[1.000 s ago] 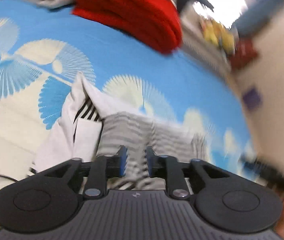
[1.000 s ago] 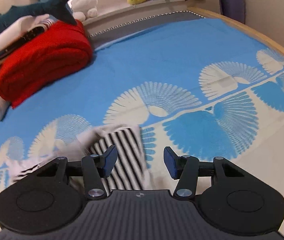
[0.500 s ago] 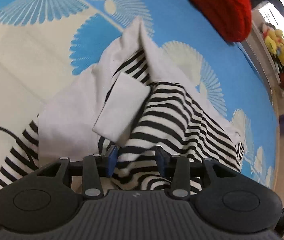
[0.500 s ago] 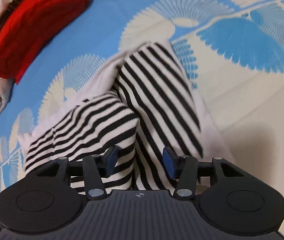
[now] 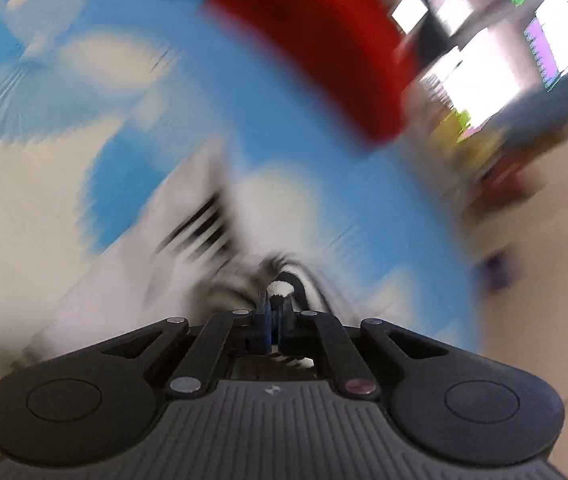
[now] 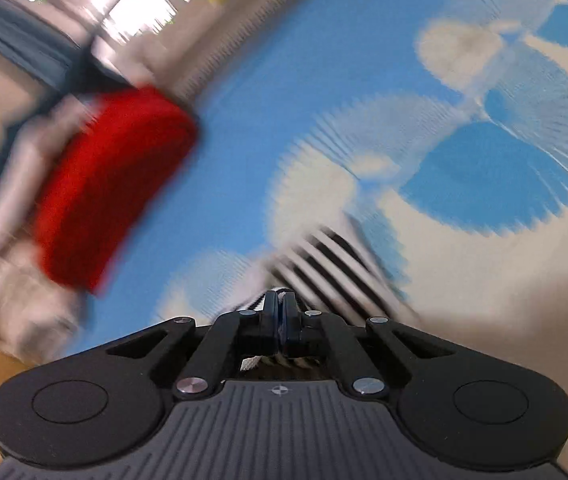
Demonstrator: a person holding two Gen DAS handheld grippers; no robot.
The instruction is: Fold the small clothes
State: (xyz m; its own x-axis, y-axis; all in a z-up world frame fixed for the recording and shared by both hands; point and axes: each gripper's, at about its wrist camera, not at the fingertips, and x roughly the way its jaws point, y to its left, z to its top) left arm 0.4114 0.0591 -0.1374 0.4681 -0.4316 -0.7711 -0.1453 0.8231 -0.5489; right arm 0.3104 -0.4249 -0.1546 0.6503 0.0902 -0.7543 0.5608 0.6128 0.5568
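A small black-and-white striped garment with white parts lies on the blue and cream patterned bed sheet. My left gripper is shut on a bunched striped edge of it. In the right wrist view the striped garment stretches ahead, and my right gripper is shut on its near edge. Both views are blurred by motion.
A folded red blanket lies at the far side of the bed; it also shows in the right wrist view. Pale folded cloths lie beside it at the left. Bright windows are behind.
Both grippers were open over the striped garment half a second ago; now both are shut on its fabric. Both views have swung upward and blurred.
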